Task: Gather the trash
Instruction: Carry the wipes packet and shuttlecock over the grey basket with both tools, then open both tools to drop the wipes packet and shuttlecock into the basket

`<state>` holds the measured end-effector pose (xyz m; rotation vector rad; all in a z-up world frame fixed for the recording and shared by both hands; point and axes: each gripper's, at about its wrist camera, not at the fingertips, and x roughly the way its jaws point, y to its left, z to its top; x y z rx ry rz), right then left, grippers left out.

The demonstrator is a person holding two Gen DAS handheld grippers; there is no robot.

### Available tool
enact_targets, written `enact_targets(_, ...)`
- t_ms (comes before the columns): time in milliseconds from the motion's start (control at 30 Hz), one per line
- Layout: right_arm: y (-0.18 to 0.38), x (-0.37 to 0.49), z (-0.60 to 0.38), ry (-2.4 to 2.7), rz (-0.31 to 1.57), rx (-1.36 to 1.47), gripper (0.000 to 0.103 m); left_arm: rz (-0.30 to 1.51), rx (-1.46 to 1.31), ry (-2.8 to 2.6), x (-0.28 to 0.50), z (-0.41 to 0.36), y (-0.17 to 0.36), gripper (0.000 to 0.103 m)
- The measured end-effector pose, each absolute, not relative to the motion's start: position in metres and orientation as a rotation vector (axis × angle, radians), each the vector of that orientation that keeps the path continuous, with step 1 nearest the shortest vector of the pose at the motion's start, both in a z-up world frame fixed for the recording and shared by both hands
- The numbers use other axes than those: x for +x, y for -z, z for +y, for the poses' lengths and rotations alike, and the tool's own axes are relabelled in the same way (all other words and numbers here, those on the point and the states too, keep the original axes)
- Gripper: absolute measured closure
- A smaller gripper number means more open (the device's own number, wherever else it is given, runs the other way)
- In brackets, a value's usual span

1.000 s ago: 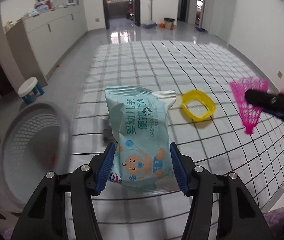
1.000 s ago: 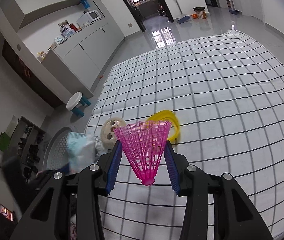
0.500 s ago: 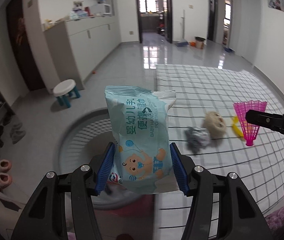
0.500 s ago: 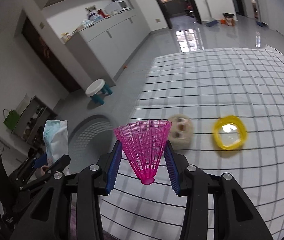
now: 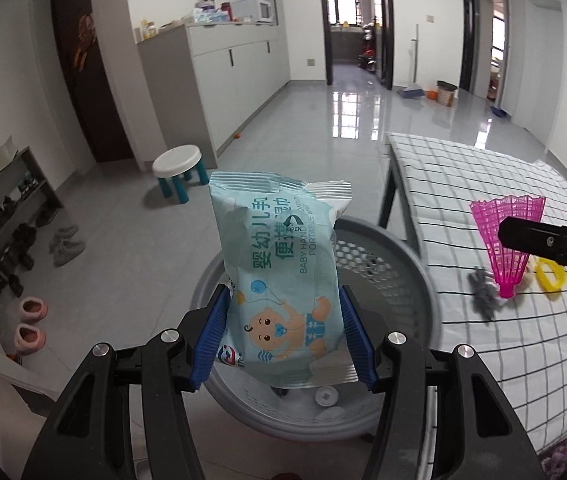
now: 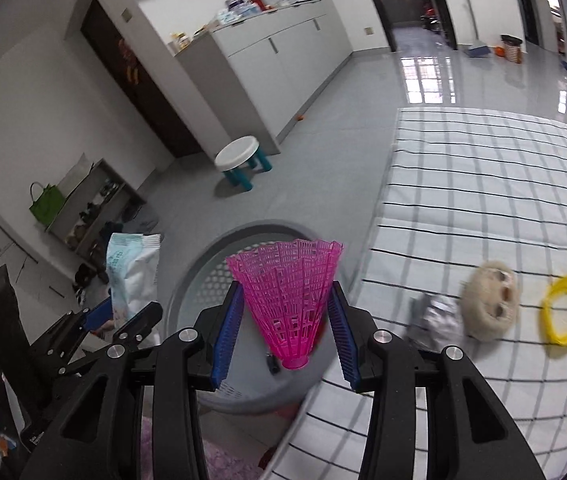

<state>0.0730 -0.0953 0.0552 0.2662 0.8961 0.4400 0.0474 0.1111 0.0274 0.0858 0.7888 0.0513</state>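
My left gripper [image 5: 283,334] is shut on a light blue baby wipes pack [image 5: 281,280] and holds it upright above the grey round basket [image 5: 411,256] on the floor. My right gripper [image 6: 285,334] is shut on a pink shuttlecock [image 6: 289,292], over the basket's rim [image 6: 187,276] beside the table edge. The wipes pack [image 6: 131,268] and left gripper [image 6: 119,322] show at the left of the right wrist view. The shuttlecock [image 5: 507,240] shows at the right of the left wrist view.
On the checked tablecloth [image 6: 483,184] lie a crumpled foil ball [image 6: 439,320], a beige round fuzzy thing [image 6: 491,304] and a yellow ring [image 6: 565,314]. A small white stool [image 5: 179,170], a shoe rack [image 5: 7,208] and cabinets [image 5: 235,68] stand beyond the basket.
Both grippers have swung left, off the table and towards the basket, each still holding its item. The basket now lies directly under the wipes pack.
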Motion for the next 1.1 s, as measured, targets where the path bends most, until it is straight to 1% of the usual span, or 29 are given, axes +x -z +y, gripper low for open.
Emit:
enact_targets(300,-0.028,0.089,-0.058,-0.476,0.917,0.155,0.061,0.873,0.067,-0.097,0.070,0.131,0.000,0.049)
enact_targets(667,-0.002,0.096,-0.045,-0.512,0.974,0.123,0.060,0.917,0.063,-0.095,0.075,0.134,0.016,0.047)
enact_targets(700,-0.002,0.095,-0.046,-0.512,0.974,0.120,0.060,0.914,0.063,-0.093,0.074,0.134,0.015,0.046)
enact_targets(733,-0.001,0.095,-0.046,-0.511,0.973,0.120,0.057,0.910,0.061,-0.095,0.074,0.134,0.015,0.044)
enact_targets(800,-0.002,0.095,-0.047,-0.511,0.966,0.124,0.053,0.906,0.053,-0.096,0.074,0.136,0.014,0.034)
enact_targets(833,-0.003,0.095,-0.047,-0.512,0.964,0.124,0.052,0.904,0.050,-0.097,0.074,0.136,0.013,0.032)
enact_targets(900,-0.005,0.094,-0.049,-0.505,0.954,0.128,0.043,0.898,0.050,-0.099,0.073,0.136,0.012,0.030)
enact_targets(1033,-0.004,0.092,-0.051,-0.501,0.947,0.129,0.042,0.895,0.046,-0.105,0.073,0.138,0.012,0.029)
enact_targets(1100,-0.004,0.091,-0.052,-0.497,0.943,0.127,0.042,0.890,0.038,-0.108,0.073,0.139,0.010,0.024)
